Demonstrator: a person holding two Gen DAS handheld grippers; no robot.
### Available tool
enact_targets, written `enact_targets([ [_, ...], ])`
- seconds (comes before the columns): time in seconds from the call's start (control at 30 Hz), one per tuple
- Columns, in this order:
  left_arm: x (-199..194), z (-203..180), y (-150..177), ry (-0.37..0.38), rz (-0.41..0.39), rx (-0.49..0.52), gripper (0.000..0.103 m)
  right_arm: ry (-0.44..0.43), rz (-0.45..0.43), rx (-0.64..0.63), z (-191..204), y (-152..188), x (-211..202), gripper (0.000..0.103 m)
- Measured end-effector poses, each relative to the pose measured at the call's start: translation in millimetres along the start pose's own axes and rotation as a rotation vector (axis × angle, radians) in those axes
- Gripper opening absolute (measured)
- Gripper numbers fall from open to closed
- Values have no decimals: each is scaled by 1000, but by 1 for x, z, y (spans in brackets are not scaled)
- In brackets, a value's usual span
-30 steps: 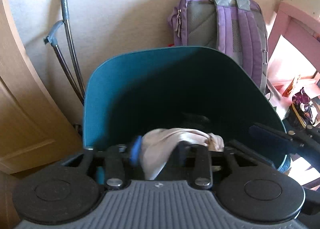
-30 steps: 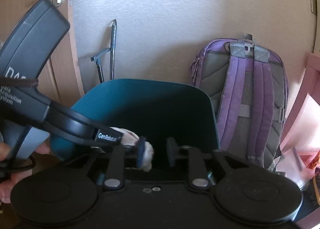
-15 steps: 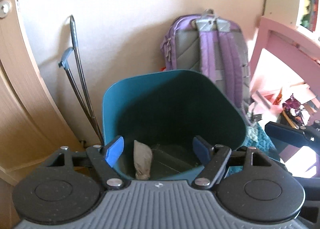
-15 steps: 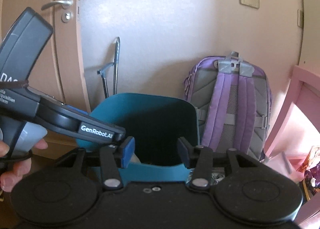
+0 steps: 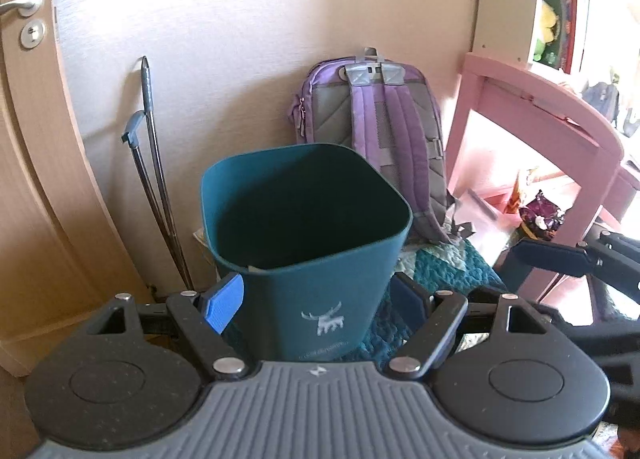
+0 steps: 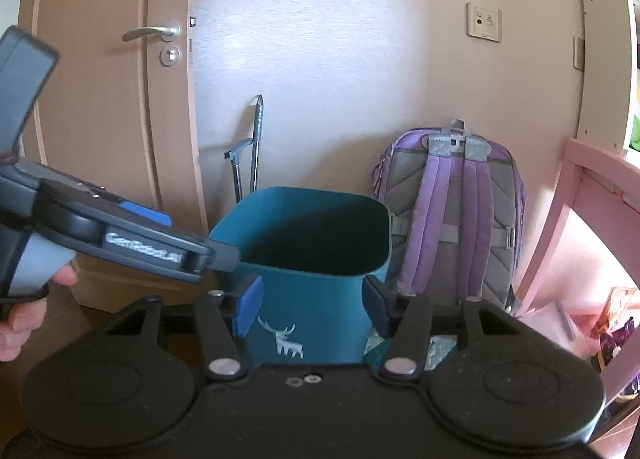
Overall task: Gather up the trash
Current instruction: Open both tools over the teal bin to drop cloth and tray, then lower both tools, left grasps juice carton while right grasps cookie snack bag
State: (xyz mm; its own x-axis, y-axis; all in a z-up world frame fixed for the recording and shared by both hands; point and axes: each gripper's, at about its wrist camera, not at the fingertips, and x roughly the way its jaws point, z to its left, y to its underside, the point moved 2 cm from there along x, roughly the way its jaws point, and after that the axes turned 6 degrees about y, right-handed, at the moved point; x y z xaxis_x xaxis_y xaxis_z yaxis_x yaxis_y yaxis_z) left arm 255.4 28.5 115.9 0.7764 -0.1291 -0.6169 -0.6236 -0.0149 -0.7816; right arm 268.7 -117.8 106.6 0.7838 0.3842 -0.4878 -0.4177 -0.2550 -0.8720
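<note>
The teal trash bin (image 5: 304, 243) stood on the floor by the far wall, left of the purple backpack (image 5: 376, 131) — both the left gripper (image 5: 316, 299) and right gripper (image 6: 312, 307) were opening, holding nothing — so the drop looked done, and the next move called for finding more trash.

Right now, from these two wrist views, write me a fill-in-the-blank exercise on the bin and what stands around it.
1. The white figure printed on the teal trash bin is a ____.
2. The backpack leaning on the wall behind the bin is ____ with grey panels.
3. The furniture frame on the backpack's far side from the door is ____.
4. Between the fingers of the left hand-held gripper, whose jaws are opening, there is ____ gripped.

Missing words: deer; purple; pink; nothing
</note>
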Motion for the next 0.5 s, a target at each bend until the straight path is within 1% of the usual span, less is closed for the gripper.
enact_targets([
  [0.1, -12, 0, 15, 11, -6, -6, 83, -12, 12, 13, -3, 12, -7, 58],
  [0.2, -19, 5, 32, 13, -8, -23, 84, -23, 33, 18, -2, 28, -12, 59],
  [0.37, -18, 14, 64, 21, 8, -46, 84, -45, 77, 29, 0, 58, -12, 60],
  [0.43, -14, 17, 78, 22, 16, -57, 89, -46, 95, 38, 1, 70, -9, 60],
  [0.5, -10, 22, 91, 26, 9, -75, 101, -51, 119, 49, 2, 84, -4, 60],
])
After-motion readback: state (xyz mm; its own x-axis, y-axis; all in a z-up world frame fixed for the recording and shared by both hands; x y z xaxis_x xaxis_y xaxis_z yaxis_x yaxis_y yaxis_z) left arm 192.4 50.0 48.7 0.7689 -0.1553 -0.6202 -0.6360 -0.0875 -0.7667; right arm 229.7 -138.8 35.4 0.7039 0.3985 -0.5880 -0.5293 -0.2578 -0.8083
